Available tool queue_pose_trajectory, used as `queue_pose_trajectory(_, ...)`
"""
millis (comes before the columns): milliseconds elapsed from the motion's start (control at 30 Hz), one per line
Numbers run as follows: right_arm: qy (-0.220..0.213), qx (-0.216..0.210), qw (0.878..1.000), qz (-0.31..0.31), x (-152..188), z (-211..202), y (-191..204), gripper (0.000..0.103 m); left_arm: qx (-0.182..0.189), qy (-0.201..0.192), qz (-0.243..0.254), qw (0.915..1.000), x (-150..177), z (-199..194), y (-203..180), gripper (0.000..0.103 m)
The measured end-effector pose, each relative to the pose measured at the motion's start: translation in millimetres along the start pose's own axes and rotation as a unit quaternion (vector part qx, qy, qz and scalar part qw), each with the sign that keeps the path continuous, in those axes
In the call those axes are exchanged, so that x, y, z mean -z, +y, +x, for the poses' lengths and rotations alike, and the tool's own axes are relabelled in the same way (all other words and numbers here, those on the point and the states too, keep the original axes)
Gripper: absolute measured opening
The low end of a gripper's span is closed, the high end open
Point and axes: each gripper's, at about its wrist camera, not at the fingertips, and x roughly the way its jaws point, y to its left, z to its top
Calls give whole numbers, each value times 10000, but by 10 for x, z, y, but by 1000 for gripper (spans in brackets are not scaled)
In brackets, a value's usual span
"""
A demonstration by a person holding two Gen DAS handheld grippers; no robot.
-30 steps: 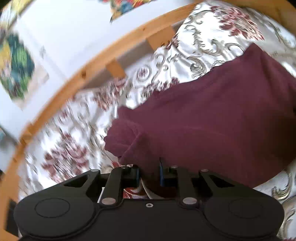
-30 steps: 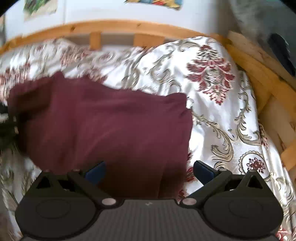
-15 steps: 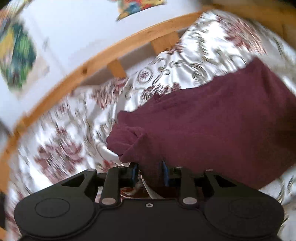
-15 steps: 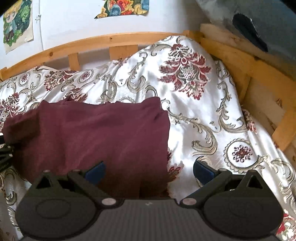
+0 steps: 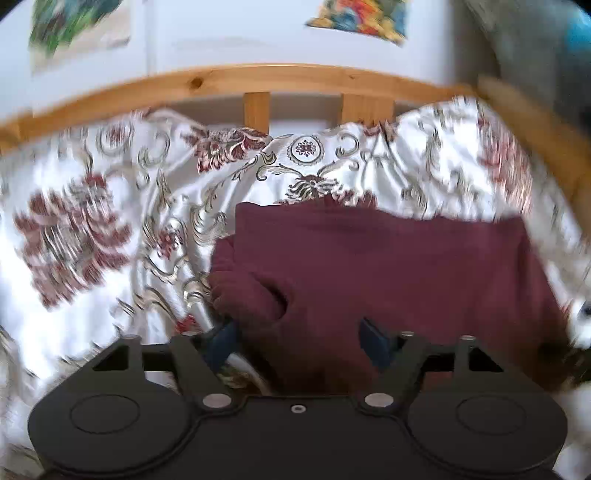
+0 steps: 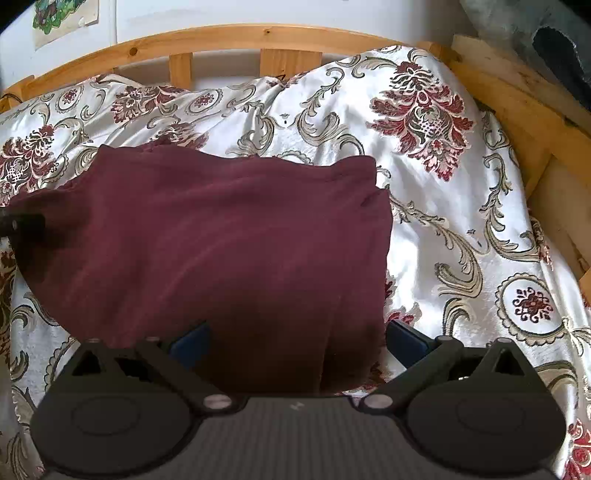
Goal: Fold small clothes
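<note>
A dark maroon garment (image 5: 388, 266) lies folded on a white bedspread with red floral pattern (image 5: 92, 229); it also shows in the right wrist view (image 6: 221, 236). My left gripper (image 5: 299, 341) is open over the garment's near left part, beside a bunched fold (image 5: 247, 291). My right gripper (image 6: 297, 341) is open wide and empty over the garment's near right edge. A dark part of the left gripper shows at the far left of the right wrist view (image 6: 22, 221).
A wooden bed rail (image 6: 258, 37) with slats runs along the back, and another wooden rail (image 6: 517, 107) along the right. The bedspread (image 6: 461, 229) is wrinkled. Posters hang on the white wall (image 5: 221, 33).
My left gripper has opened and let go of the garment, which now lies flat. Its view has swung toward the headboard. My right gripper stayed open.
</note>
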Motion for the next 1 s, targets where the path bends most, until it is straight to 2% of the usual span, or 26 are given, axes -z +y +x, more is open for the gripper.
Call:
queue_pose_trajectory(100,58,8,10000,18,3,20,8,103,82,90,-672,9977,-11,81,169,74)
queue_pose_trajectory(167,68,28,10000,27,5,21,13,103,-26,243,-951,9952,13,162,243,59)
queue_pose_trajectory(200,65,43,10000,33,3,18,8,103,-107,284,-1007,9945,22,188,260,42)
queue_pose_trajectory(233,56,57,10000,44,-5,16,0,103,-200,302,-1034,9940,26,202,274,29)
queue_pose_trajectory(300,-11,97,9999,109,-19,-5,-27,103,-342,358,-1012,9936,15,210,275,23)
queue_pose_trajectory(400,-125,121,9994,286,-45,-47,-100,103,-664,205,-512,9963,-20,113,111,18)
queue_pose_trajectory(467,-195,116,9988,432,-63,-78,-166,103,-886,21,128,9960,-64,45,-125,17)
queue_pose_trajectory(533,-257,131,9980,556,-83,-107,-231,103,-924,-225,662,9933,-119,-15,-373,15)
queue_pose_trajectory(633,-369,169,9961,779,-84,-160,-362,103,-690,-484,1026,9911,-249,-72,-675,14)
queue_pose_trajectory(767,-539,371,9904,1214,-63,-248,-593,103,-150,-819,1343,9874,-393,-121,-1070,14)
queue_pose_trajectory(1000,-765,961,9740,1903,37,-369,-1058,103,866,-923,1913,9733,-319,-101,-1761,13)
